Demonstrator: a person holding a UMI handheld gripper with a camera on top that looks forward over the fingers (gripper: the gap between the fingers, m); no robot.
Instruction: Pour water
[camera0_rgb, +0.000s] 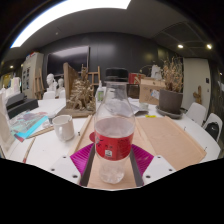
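Observation:
A clear plastic water bottle (113, 130) with a red label stands upright between my fingers, partly filled and with its cap off. My gripper (112, 165) is shut on it. The magenta pads (84, 157) press on its lower body from both sides. A white cup (63, 127) stands on the table (175, 140), to the left of the bottle and a little beyond the fingers. I cannot see whether the bottle's base touches the table.
A teal book or folder (30, 125) lies left of the cup. At the table's far end are wooden model pieces (80, 95) and a potted dry plant (171, 95). Chairs (196, 113) line the right side.

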